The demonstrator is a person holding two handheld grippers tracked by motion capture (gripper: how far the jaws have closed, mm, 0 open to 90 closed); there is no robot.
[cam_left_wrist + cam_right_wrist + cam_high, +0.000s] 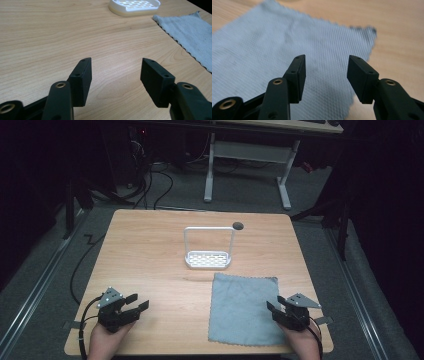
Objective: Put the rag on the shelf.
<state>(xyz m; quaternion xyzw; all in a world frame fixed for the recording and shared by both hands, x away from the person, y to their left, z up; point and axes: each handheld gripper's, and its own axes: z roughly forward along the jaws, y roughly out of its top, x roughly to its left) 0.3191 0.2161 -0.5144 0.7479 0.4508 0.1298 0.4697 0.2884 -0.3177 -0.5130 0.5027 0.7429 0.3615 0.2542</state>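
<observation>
A grey-blue cloth (242,307) lies flat on the wooden table (150,255), right of centre near the front. Behind it stands a white perforated rack (208,259) with a tall wire handle. My right gripper (274,308) hovers over the cloth's right edge, open and empty; in the right gripper view its jaws frame the cloth (287,47). My left gripper (139,302) rests at the front left over bare wood, open and empty. In the left gripper view the rack (133,6) and the cloth (187,32) lie ahead to the right.
A small dark round disc (238,225) sits near the table's far edge behind the rack. Cables trail from both grippers off the front corners. Beyond the table stands a white-legged desk (250,165) on grey floor.
</observation>
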